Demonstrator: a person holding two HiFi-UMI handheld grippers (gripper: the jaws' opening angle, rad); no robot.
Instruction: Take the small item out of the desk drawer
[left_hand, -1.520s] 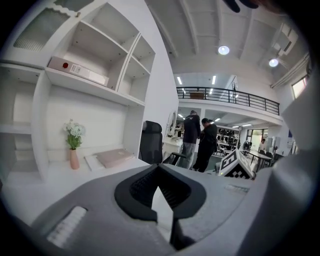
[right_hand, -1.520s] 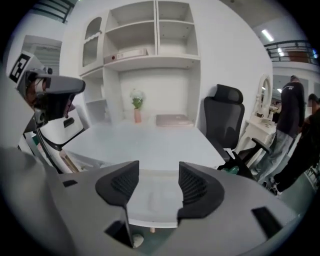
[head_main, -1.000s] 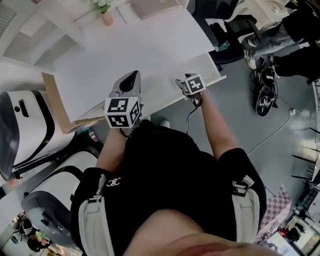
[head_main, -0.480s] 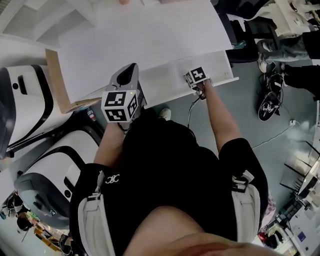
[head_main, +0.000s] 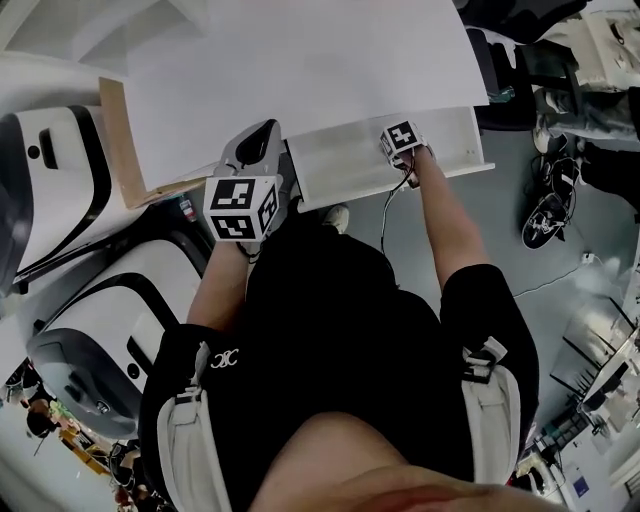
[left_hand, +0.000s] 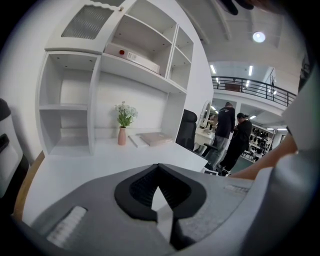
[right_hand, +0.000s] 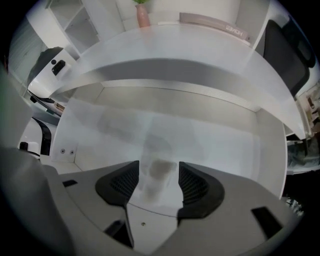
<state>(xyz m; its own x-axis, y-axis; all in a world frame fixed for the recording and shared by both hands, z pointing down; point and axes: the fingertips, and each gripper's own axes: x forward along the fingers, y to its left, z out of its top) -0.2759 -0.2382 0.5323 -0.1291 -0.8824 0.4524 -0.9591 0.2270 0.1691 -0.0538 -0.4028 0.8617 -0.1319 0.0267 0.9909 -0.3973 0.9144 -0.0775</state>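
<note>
Desk drawer (right_hand: 215, 142) juts open, right gripper (right_hand: 159, 175) parted over blurred small item (right_hand: 156, 161)

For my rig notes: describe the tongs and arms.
Both the left tongs and right tongs are grey with black ribbed pads. Each carries a cube of black-and-white squares. A thin cable hangs from the right one. Short black sleeves.

White surface (head_main: 300, 70), white drawer (head_main: 345, 165); left gripper (head_main: 262, 135) and right gripper (head_main: 398, 140) wear black-and-white square markers; grey bodies, black ribbed pads (right_hand: 120, 186).
</note>
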